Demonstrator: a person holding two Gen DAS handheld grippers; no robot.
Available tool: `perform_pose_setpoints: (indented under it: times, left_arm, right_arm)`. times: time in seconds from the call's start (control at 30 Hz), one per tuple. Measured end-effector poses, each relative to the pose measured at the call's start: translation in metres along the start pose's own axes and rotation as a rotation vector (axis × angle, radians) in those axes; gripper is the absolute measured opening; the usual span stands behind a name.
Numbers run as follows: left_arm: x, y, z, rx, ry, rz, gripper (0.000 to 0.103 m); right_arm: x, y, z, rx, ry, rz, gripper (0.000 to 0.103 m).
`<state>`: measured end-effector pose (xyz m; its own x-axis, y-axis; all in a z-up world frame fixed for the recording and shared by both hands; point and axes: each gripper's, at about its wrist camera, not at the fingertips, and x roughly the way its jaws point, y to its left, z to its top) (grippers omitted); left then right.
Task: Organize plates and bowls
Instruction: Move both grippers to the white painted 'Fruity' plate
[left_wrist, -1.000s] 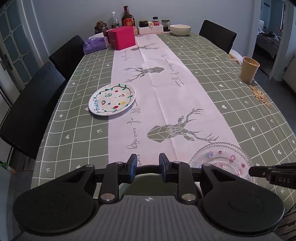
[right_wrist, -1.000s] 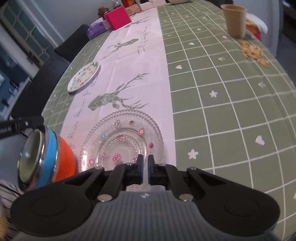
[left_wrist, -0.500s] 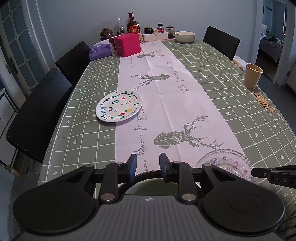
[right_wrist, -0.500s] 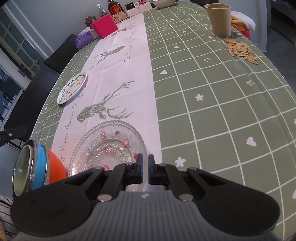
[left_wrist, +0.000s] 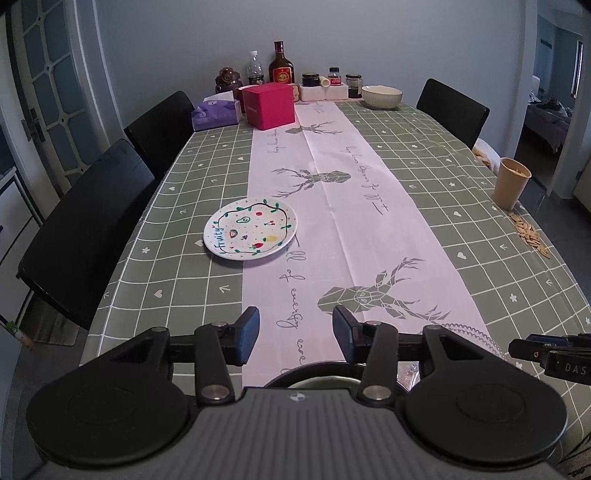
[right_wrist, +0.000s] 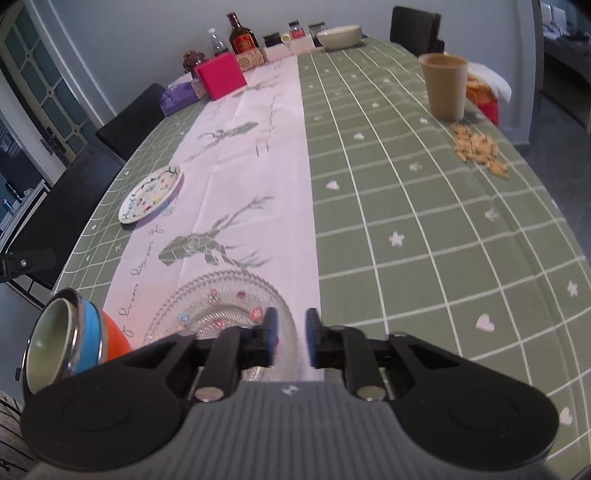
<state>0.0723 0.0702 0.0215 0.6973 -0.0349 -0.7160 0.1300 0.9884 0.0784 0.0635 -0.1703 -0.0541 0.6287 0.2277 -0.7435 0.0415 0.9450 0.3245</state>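
My left gripper (left_wrist: 295, 334) hovers over the table's near edge, its jaws opening with nothing between them. Just beneath it shows the dark rim of a bowl (left_wrist: 314, 374). In the right wrist view this is a nested stack of bowls (right_wrist: 70, 339): orange, blue and a metal-rimmed one, pale green inside. My right gripper (right_wrist: 291, 332) is above the near rim of a clear glass plate (right_wrist: 221, 306). Its jaws are opening too, and the pads are not pressing on the plate. A white painted plate (left_wrist: 251, 229) lies mid-left. A cream bowl (left_wrist: 381, 96) stands at the far end.
A tan cup (right_wrist: 445, 86) and scattered seeds (right_wrist: 478, 147) are near the right edge. A pink box (left_wrist: 271, 107), a purple tissue pack (left_wrist: 216, 114), bottles and jars crowd the far end. Black chairs (left_wrist: 88, 229) line the left side.
Both grippers' jaws have spread apart; the right was shut a second ago. Both views have tipped slightly upward, showing more of the far wall.
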Motion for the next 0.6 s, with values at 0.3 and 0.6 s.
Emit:
perform_pose_setpoints:
  times: [0.3, 0.6]
  left_arm:
    - [0.003, 0.026, 0.009, -0.062, -0.039, 0.035, 0.065]
    - [0.025, 0.059, 0.028, -0.088, -0.04, 0.046, 0.07]
  right_arm:
    - [-0.002, 0.03, 0.025, -0.126, -0.02, -0.007, 0.056]
    - [0.02, 0.064, 0.077, -0.114, -0.051, 0.095, 0.071]
